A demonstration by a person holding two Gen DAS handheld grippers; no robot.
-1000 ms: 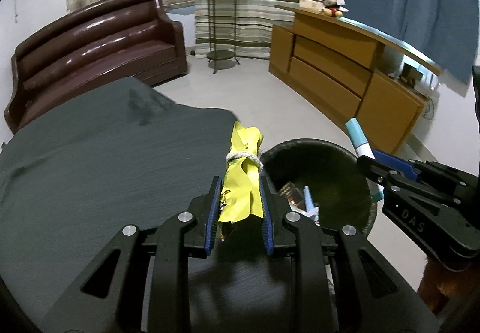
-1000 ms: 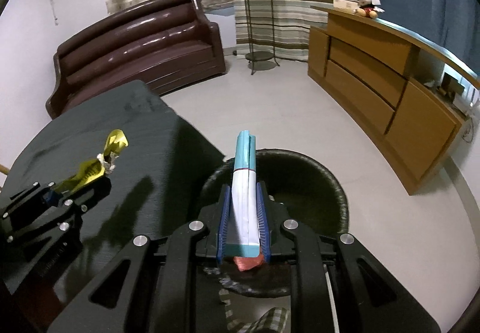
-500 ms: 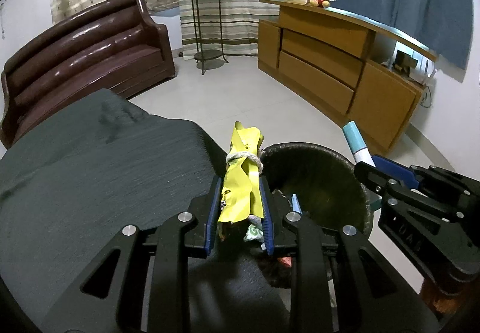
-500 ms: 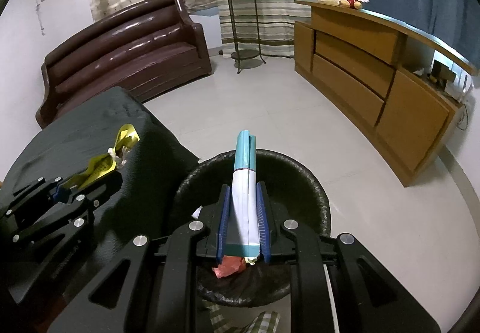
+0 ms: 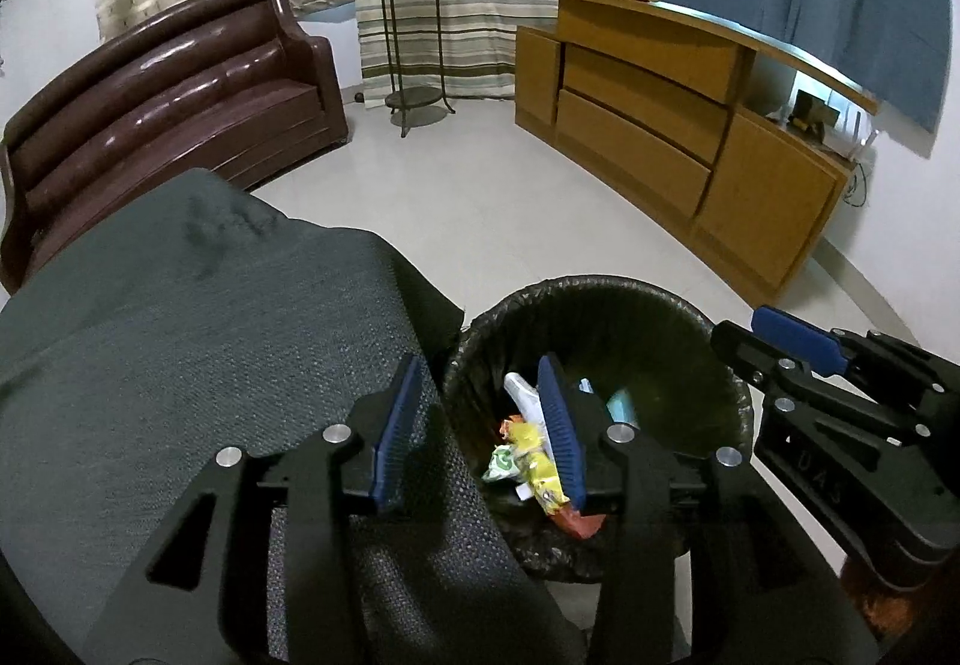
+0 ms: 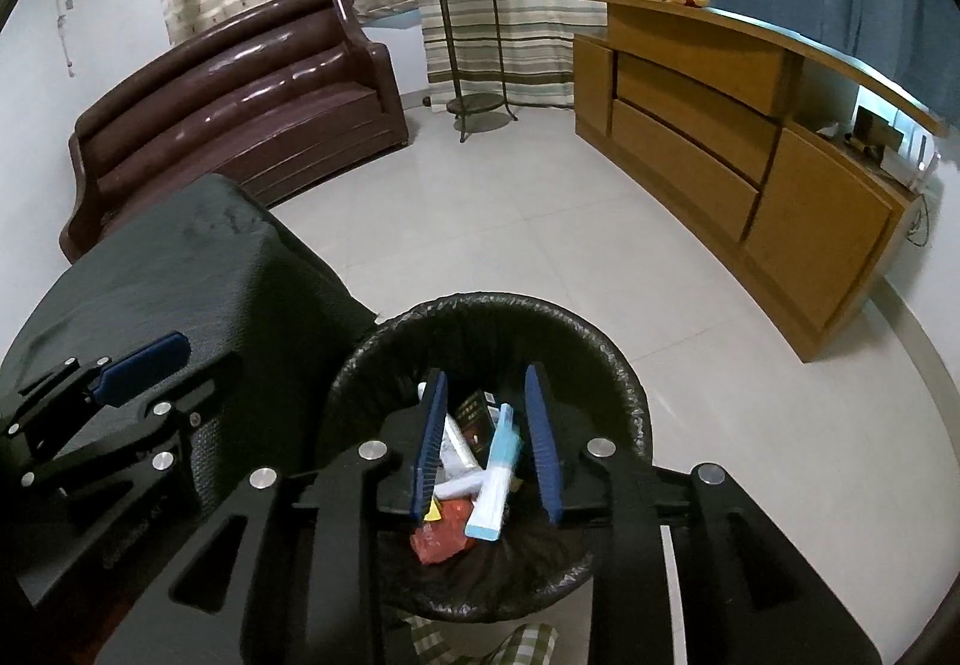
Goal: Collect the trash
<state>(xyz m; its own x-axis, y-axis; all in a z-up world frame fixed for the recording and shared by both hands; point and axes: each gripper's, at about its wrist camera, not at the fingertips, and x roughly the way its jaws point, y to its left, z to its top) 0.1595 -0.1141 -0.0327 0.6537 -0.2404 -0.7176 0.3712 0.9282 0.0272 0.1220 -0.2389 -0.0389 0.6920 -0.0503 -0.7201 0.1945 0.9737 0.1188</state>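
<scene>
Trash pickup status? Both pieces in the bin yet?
Done: yellow wrapper and white-and-blue tube are inside the black-lined bin. In hand: nothing; left gripper and right gripper have just been opening, jaws apart over the bin. Left: no trash shows on the grey cloth.

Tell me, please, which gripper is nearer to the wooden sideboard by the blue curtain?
Right. The right gripper hangs over the trash bin, on the side toward the wooden sideboard; the left gripper sits farther from it, over the bin's edge beside the dark cloth.

The bin's [image 6: 624, 395] near rim and much of its trash [image 6: 444, 539] hide behind the tongs' black frames.
</scene>
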